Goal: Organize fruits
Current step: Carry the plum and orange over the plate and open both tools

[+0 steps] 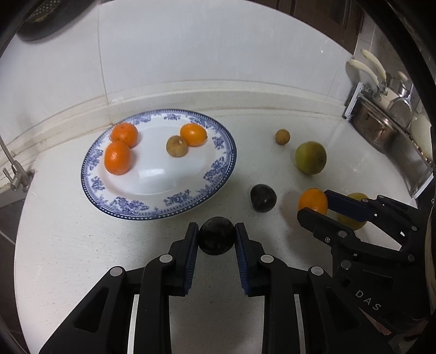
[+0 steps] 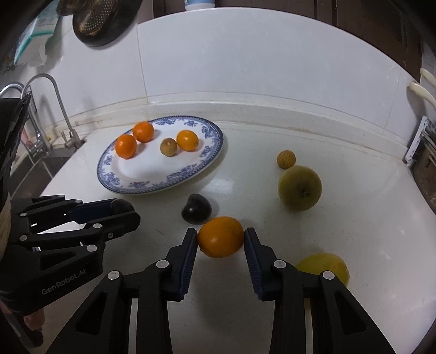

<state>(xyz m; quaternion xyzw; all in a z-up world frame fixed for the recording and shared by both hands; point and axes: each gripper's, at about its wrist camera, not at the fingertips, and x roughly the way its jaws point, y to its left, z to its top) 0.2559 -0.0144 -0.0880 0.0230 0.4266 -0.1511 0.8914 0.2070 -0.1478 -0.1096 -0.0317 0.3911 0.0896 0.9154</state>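
A blue-patterned white plate [image 1: 218, 168] [image 2: 209, 147] holds three oranges and a brown longan [image 1: 177, 146]. My left gripper [image 1: 216, 237] is shut on a dark plum [image 1: 216, 239] just in front of the plate; it also shows in the right wrist view [image 2: 120, 211]. My right gripper [image 2: 220, 238] is shut on an orange [image 2: 220, 237]; it also shows in the left wrist view [image 1: 313, 203]. Loose on the counter lie a second dark plum [image 1: 263, 198] [image 2: 196, 209], a green apple [image 1: 310, 157] [image 2: 299, 188], a small longan [image 1: 282, 137] [image 2: 286, 159] and a yellow fruit [image 2: 324, 265], partly hidden behind my right gripper.
A sink with a faucet [image 2: 58, 109] lies at the left. A metal rack with pots and utensils [image 1: 387, 119] stands at the right. A tiled wall backs the white counter [image 1: 68, 245]. A dark strainer [image 2: 95, 19] hangs at the upper left.
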